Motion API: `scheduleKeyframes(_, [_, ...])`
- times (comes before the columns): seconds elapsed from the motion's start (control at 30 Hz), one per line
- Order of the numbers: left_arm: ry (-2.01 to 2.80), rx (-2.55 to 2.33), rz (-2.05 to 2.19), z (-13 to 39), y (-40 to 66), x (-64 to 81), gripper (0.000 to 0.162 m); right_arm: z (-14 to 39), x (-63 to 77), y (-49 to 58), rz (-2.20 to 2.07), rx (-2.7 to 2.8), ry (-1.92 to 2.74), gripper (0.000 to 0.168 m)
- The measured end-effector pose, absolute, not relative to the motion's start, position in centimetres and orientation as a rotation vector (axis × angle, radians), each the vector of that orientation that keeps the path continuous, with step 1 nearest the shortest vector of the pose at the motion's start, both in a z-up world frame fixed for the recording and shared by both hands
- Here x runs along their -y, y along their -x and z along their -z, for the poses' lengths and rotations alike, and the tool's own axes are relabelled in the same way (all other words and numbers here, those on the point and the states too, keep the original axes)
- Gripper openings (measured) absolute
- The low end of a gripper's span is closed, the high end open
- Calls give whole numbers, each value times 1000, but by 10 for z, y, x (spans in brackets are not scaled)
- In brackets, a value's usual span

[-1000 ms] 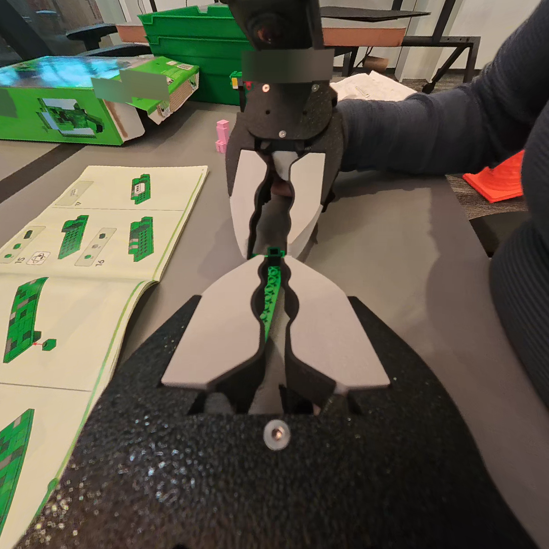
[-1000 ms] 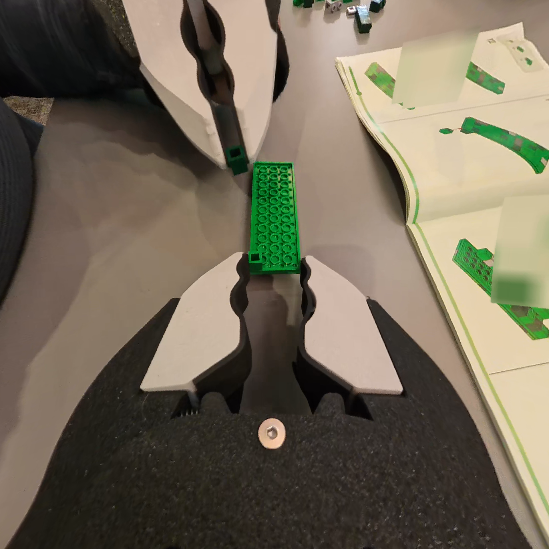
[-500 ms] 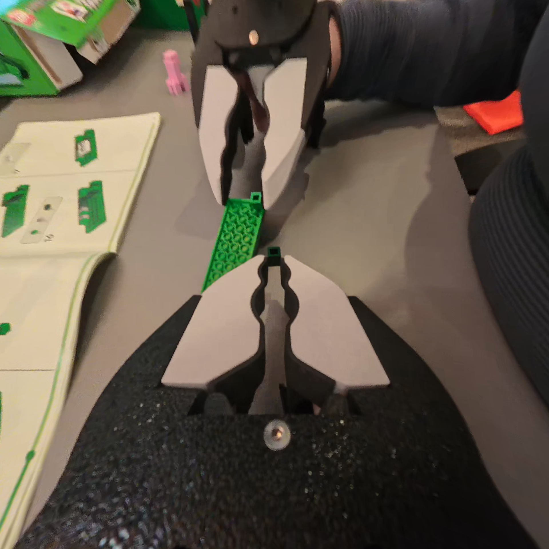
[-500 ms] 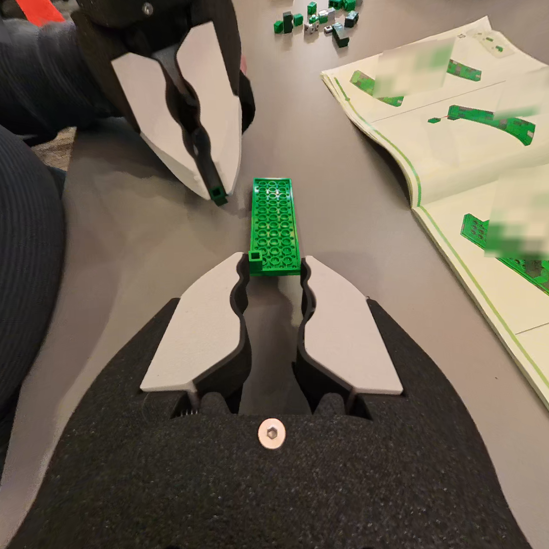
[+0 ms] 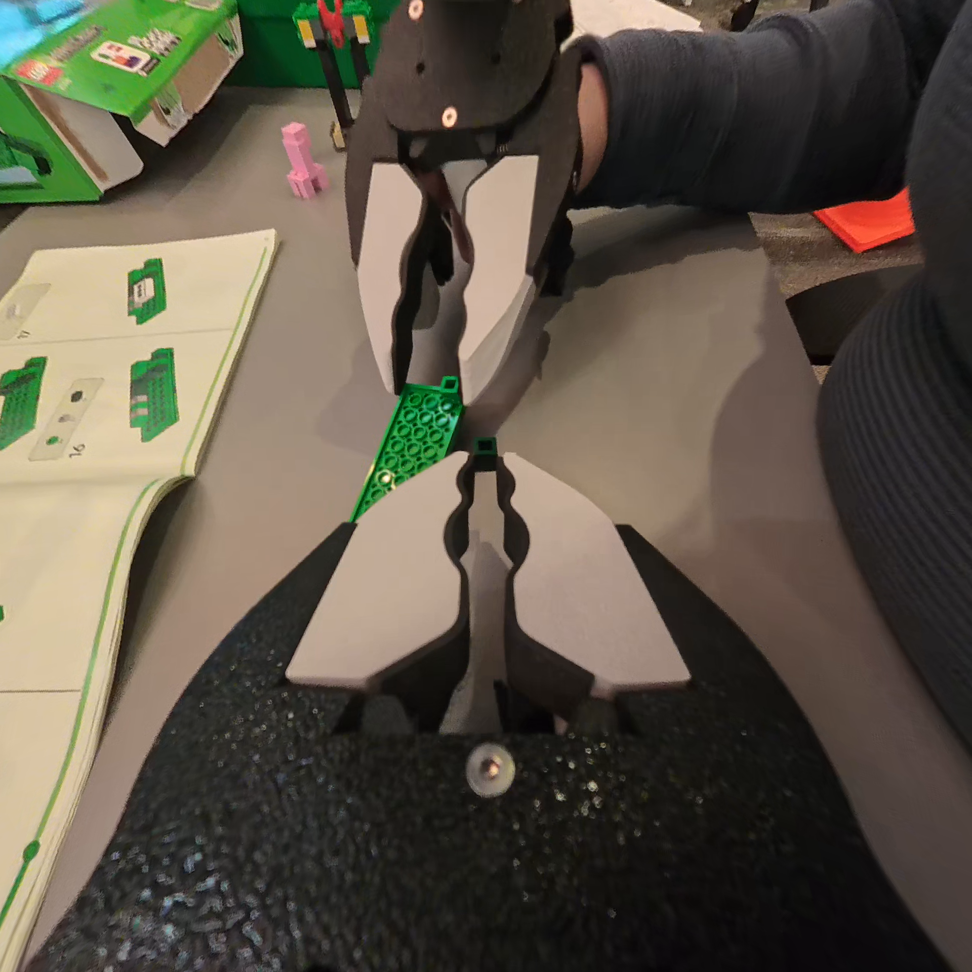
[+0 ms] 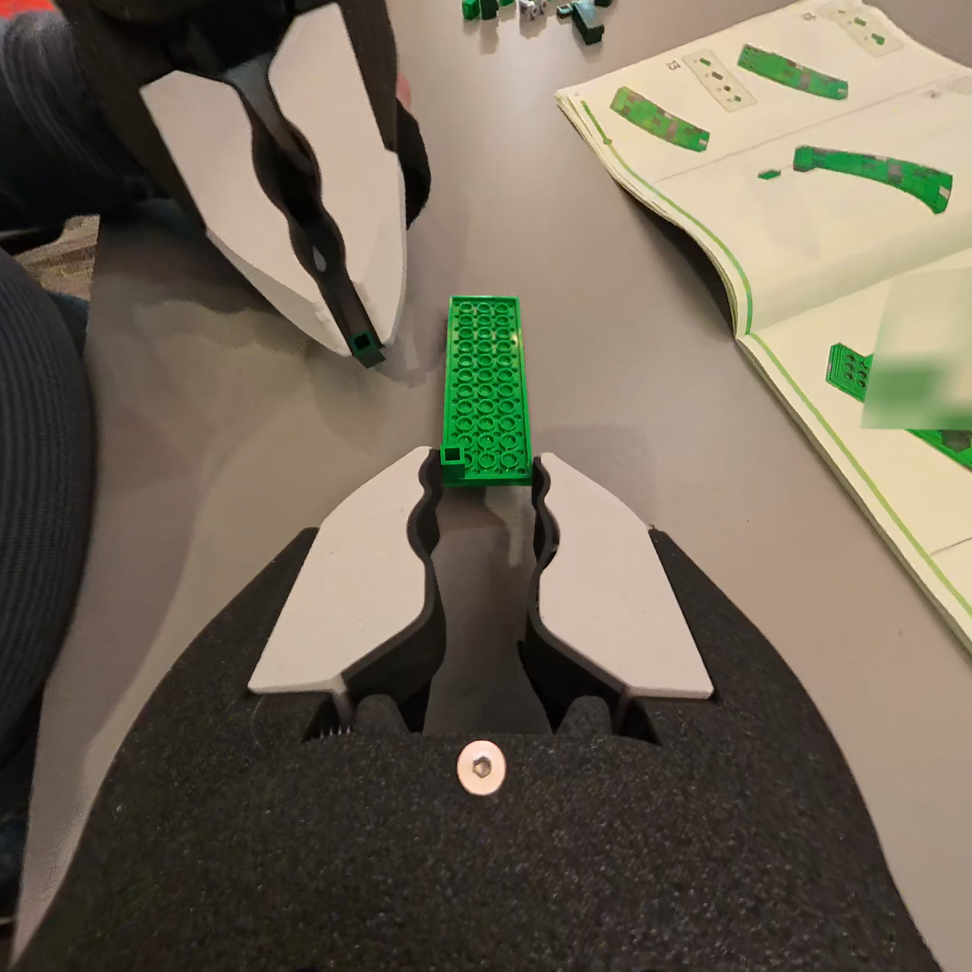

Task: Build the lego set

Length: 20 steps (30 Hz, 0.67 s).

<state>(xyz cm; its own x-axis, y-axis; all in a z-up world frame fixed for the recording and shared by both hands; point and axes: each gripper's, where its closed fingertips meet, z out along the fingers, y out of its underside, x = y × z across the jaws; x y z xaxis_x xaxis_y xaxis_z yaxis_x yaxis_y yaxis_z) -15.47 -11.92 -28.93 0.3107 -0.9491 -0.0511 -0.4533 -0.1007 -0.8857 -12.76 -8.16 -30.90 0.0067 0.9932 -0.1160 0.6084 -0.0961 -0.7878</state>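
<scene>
My right gripper (image 6: 486, 465) is shut on the near end of a long bright green plate (image 6: 484, 378), held level just above the grey table (image 6: 631, 368). A small dark green brick (image 6: 451, 456) sits on the plate's near left corner. My left gripper (image 5: 485, 460) is shut on another small dark green brick (image 5: 485, 452). In the right wrist view this brick (image 6: 364, 347) is left of the plate's far end, a short gap away and close to the table. In the left wrist view the plate (image 5: 421, 436) runs from the right gripper's fingertips (image 5: 386, 368) towards me, on my left.
The open instruction booklet (image 5: 105, 421) lies beside the plate, also in the right wrist view (image 6: 789, 210). A green box (image 5: 79, 105), a pink figure (image 5: 302, 163) and a small black build (image 5: 336, 52) stand at the back. Loose bricks (image 6: 584, 21) lie far off. A person's sleeve (image 5: 736, 105) crosses the table edge. The tips of one gripper are about 6 centimetres away from the tips of the other.
My left gripper has moved with its small brick off the plate's far end to the side and down towards the table. The right gripper still holds the plate in the same place.
</scene>
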Motion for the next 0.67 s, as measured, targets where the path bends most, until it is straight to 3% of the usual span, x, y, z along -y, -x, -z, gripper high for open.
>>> scheduleKeyframes(0.03, [1699, -1273, 714, 288, 154, 119, 7, 310, 81, 127, -939, 1627, 1796, 32])
scheduleKeyframes(0.67, [1479, -1507, 362, 285, 152, 114, 7, 302, 80, 124, -1431, 1095, 2149, 32])
